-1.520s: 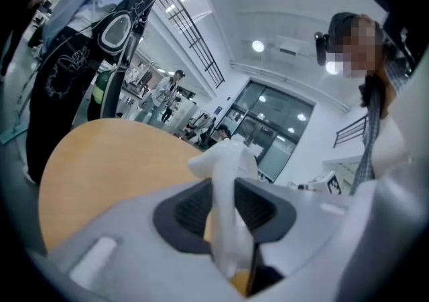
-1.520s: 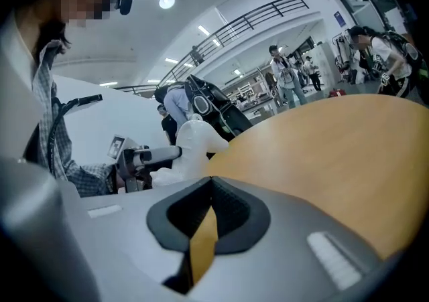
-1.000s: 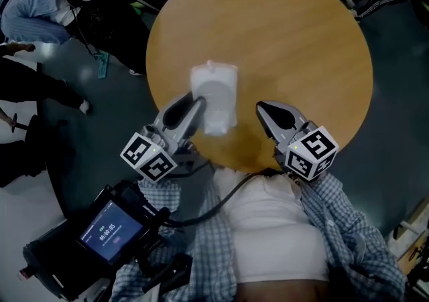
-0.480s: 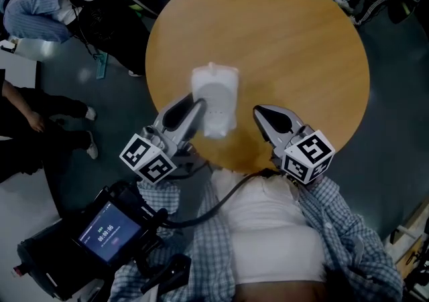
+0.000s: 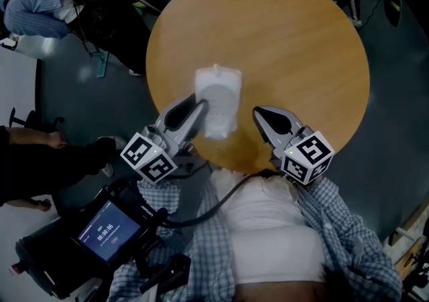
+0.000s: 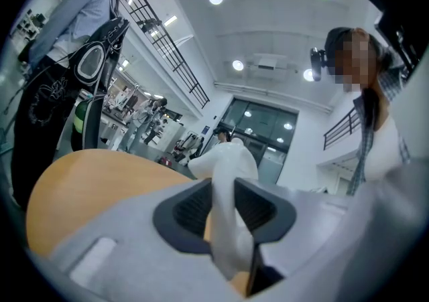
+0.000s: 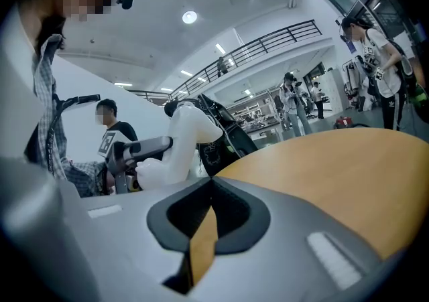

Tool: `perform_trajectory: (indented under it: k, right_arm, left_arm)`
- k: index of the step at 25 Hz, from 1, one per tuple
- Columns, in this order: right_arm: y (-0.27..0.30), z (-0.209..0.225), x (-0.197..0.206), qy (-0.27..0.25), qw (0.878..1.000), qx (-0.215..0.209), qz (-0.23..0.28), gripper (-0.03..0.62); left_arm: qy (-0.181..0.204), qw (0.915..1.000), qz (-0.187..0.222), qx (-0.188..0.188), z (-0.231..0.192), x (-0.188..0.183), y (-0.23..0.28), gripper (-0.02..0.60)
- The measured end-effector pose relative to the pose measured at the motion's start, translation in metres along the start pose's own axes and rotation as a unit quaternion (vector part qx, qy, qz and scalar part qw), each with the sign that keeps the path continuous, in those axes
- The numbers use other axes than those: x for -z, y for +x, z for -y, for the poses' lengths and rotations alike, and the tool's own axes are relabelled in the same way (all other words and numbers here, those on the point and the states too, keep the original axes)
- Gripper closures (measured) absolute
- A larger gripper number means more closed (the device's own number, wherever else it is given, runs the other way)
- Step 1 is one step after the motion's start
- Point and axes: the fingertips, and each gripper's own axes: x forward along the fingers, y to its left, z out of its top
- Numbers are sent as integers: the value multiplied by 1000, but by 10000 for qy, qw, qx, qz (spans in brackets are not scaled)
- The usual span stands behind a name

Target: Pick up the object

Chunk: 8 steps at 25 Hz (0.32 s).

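Currently left tool [image 6: 224, 193] clamps the white pouch [image 5: 218, 92].

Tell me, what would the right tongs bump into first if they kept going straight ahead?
Probably the white pouch held in the left tongs: it sits almost dead ahead of the right tongs, slightly left. Missing that, they would meet the wooden table. Depth is unclear.

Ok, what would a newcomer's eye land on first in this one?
First comes the white pouch, pale against the round wooden table and sitting over the table's near part. The left gripper pinches it by its left edge. To the right of the pouch and clear of it, the right gripper holds nothing and its jaws are together.
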Motion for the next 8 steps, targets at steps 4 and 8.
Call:
perform_trajectory:
  k: [4,8]
  right_arm:
    - [0,-1,1,12,10000,16,14,588]
    - [0,-1,4,33,10000,38,32,588]
  left_arm:
    - [8,10000,-40,42,1,2,1,475]
    - [12,10000,-63,59,0,4,0,474]
